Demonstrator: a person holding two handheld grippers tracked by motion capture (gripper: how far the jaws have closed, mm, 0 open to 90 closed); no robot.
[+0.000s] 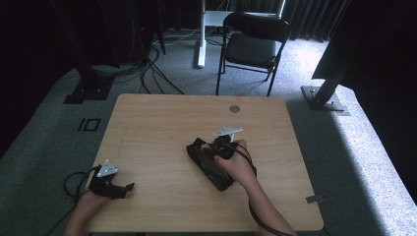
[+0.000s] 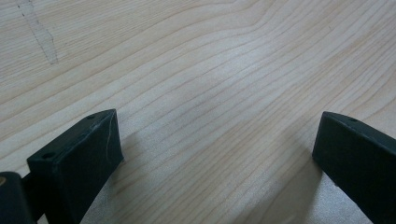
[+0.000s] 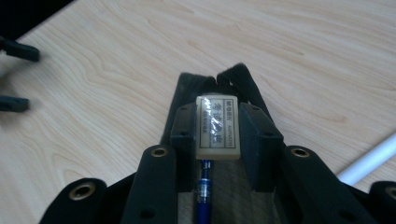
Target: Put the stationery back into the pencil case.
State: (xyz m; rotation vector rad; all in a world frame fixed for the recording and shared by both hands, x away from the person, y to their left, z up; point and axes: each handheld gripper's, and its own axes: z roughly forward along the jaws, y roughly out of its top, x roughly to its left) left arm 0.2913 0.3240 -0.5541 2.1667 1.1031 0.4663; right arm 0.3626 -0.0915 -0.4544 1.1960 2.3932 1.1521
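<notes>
The wooden table (image 1: 162,128) carries a black pencil case (image 1: 209,164) lying near its middle, long axis running diagonally from the far left toward your right hand (image 1: 238,164). Your right gripper (image 3: 218,128) hangs right over the case's open mouth, fingers (image 3: 184,133) narrowed onto a white eraser (image 3: 217,127), with a blue pen (image 3: 203,196) just beneath. Your left gripper (image 2: 215,149) rests well apart at the near left edge, fingers wide and empty, so the right hand is nearer.
</notes>
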